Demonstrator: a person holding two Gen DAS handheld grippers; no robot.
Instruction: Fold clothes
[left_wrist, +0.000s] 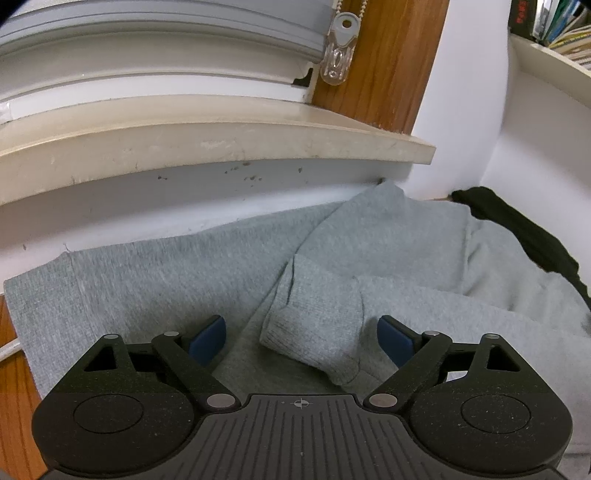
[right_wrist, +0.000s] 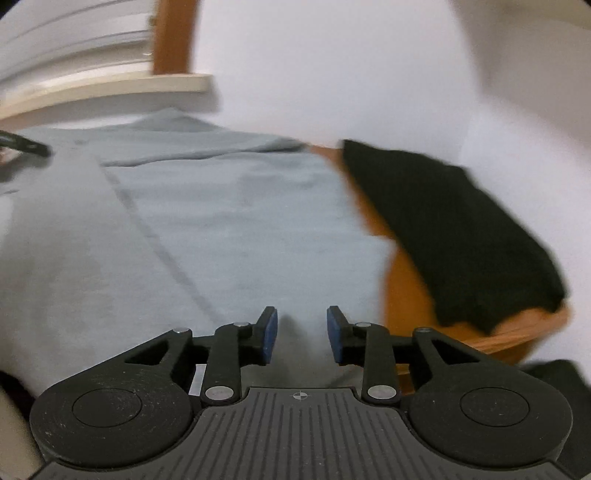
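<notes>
Wooden tabletop (right_wrist: 400, 295) under a window sill (left_wrist: 207, 147), grey sweater (left_wrist: 166, 280) spread flat across it. Left gripper (left_wrist: 301, 338) fingers spread wide, the sweater's folded-in sleeve cuff (left_wrist: 314, 332) between them, untouched. Right gripper (right_wrist: 302, 334) fingers partly apart over grey fabric, pinching nothing. Black garment (right_wrist: 454, 236) lies far right.

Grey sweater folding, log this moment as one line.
left gripper: open over sleeve cuff | right gripper: open, nothing held | grey sweater: spread flat | black garment: beside
</notes>
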